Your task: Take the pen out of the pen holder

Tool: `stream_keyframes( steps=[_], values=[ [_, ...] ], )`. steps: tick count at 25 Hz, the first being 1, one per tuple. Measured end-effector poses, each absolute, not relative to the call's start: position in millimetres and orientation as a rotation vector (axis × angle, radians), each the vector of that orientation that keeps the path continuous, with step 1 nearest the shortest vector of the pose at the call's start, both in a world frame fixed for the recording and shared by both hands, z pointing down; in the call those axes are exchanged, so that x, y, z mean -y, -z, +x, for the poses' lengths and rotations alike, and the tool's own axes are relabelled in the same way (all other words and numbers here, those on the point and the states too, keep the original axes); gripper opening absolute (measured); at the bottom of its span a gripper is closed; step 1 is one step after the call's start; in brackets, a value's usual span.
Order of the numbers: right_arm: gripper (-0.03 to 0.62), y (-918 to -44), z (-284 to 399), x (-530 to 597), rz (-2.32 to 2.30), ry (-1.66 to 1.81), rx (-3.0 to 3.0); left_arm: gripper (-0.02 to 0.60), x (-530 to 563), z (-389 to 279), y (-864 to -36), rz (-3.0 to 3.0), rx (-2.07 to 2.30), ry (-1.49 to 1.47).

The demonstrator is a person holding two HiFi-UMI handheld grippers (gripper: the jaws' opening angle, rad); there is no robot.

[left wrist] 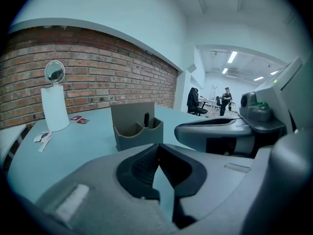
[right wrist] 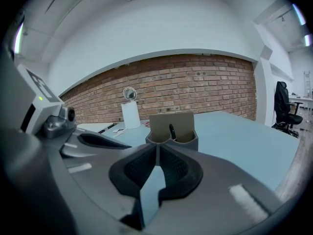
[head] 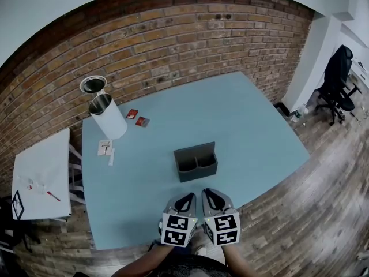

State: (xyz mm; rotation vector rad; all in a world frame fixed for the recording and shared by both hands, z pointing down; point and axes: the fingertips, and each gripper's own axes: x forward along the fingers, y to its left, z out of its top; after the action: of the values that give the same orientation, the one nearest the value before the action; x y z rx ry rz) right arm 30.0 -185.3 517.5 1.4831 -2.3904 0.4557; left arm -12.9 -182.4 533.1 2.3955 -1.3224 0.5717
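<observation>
The light blue table carries a grey pen holder near its middle. A white cylinder stands at the far left corner, with two small red packets just beside it. White paper slips lie along the left edge.

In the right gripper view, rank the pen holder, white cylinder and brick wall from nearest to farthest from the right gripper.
1. pen holder, straight ahead on the table.
2. white cylinder, farther back, to the left.
3. brick wall, behind everything.
</observation>
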Motion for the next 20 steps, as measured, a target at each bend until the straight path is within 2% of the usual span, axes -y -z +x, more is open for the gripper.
stream_keyframes(
  steps=[20],
  values=[
    [0.053, -523, 24, 253, 1.497, -0.407, 2.344, -0.002, 235, -17, -546, 2.385, 1.277, -0.57]
  ],
)
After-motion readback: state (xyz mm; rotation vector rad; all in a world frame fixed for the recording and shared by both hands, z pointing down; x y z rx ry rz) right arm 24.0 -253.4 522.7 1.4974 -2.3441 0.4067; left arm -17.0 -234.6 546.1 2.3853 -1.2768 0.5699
